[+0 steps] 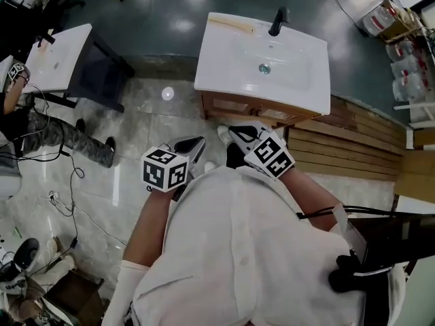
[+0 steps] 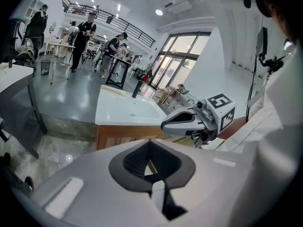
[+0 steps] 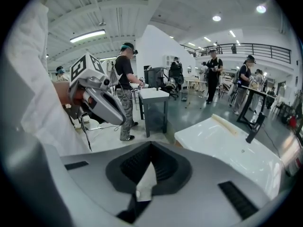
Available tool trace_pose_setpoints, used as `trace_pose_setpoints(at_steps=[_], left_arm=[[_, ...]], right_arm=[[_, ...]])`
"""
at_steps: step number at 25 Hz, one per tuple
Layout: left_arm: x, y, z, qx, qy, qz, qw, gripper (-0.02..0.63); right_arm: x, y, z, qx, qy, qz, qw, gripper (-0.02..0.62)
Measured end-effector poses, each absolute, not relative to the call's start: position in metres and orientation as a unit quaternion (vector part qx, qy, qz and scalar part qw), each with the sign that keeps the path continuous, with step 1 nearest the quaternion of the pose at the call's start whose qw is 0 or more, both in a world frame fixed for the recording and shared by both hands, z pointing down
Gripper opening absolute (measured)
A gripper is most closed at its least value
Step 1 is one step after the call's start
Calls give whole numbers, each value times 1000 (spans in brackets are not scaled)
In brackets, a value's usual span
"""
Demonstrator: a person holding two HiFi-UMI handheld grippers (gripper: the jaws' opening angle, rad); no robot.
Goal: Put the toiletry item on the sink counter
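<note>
The white sink counter (image 1: 224, 73) with a black tap (image 1: 278, 21) stands just ahead of me on a wooden cabinet. A long cream-coloured item (image 1: 232, 24) lies along the counter's back left edge; the right gripper view also shows this item (image 3: 225, 124). My left gripper (image 1: 198, 142) and right gripper (image 1: 232, 132) hang close together near my chest, short of the counter's front edge. Both sets of jaws stand closed with nothing between them. In the left gripper view the right gripper (image 2: 164, 124) appears shut, and in the right gripper view the left gripper (image 3: 124, 122) does too.
A white table (image 1: 64, 56) on dark legs stands to the left, with a seated person (image 1: 41, 124) and floor cables (image 1: 64, 195) beside it. Wooden slats (image 1: 346, 145) lie right of the cabinet. Several people stand at tables farther back in the hall.
</note>
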State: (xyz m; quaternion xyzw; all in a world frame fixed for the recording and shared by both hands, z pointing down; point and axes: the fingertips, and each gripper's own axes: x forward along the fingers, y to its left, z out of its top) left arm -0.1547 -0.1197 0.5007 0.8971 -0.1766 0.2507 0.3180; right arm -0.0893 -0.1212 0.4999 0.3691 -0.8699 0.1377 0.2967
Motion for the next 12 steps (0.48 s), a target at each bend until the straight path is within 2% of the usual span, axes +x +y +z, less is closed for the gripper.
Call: trace_pose_setpoints(at_steps=[12], left_arm=[[-158, -121, 501, 896, -180, 245, 325, 6]], right_arm=[[-83, -127, 500, 373, -866, 137, 303, 5]])
